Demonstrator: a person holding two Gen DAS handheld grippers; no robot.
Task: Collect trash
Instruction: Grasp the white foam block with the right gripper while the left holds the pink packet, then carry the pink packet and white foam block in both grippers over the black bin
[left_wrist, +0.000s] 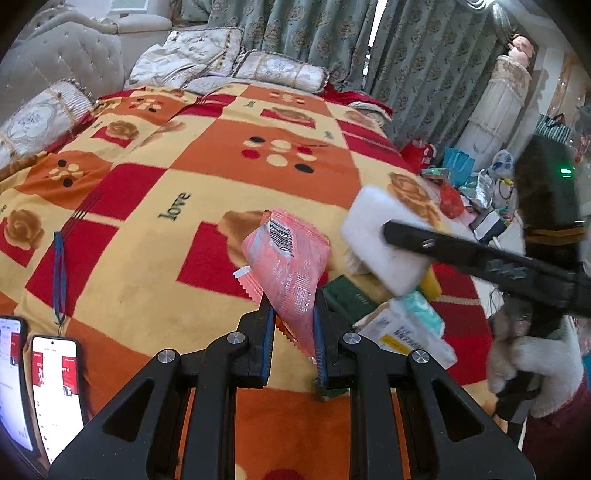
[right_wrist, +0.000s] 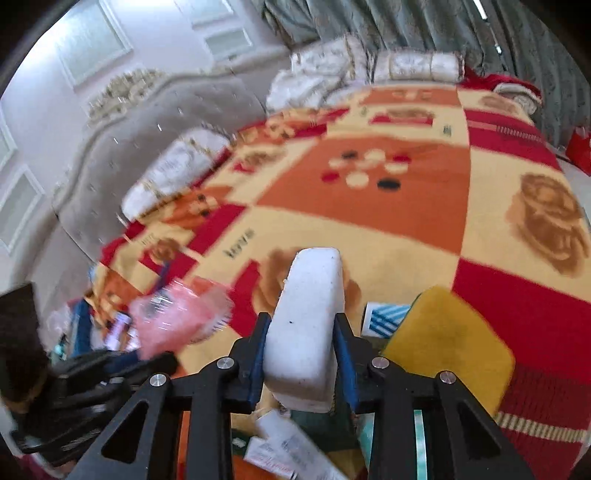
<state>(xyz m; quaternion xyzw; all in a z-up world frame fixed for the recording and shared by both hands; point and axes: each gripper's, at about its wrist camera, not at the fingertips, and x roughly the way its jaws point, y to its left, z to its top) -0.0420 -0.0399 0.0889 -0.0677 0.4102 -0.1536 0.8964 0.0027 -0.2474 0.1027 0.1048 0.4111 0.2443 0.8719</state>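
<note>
The only word that reads clearly is "love", woven into the blanket (left_wrist: 155, 177) in dark letters on a cream square. The pink wrapper (left_wrist: 291, 266) carries a barcode near its top edge and rows of fine white print below it, too small to read. A white packet (left_wrist: 402, 332) lying on the blanket has dark characters and a yellow patch, also illegible, and two phones (left_wrist: 59, 391) at the lower left show lit screens with red panels.

The left gripper (left_wrist: 293, 314) is clamped on the wrapper's narrow lower end. The wrapper stands nearly upright, its long axis running up and slightly left from the blue pads, barcode end highest, clear of the blanket.

The right gripper (right_wrist: 303, 339) is closed on a white foam block (right_wrist: 308, 325), its pads pressing the block's two broad faces. In the right wrist view the block's long axis runs forward along the fingers, rounded end away from the camera. In the left wrist view the same block (left_wrist: 384, 240) hangs above the blanket, to the right of the wrapper (near it, not touching).

A white-gloved hand (left_wrist: 532, 362) with a dark red sleeve grips the right gripper's handle, tilting the tool downward toward the bed. Below the block lie a yellow sponge (right_wrist: 447, 339), a striped blue-and-white packet (right_wrist: 384, 319) and a dark green box (left_wrist: 347, 299).
</note>
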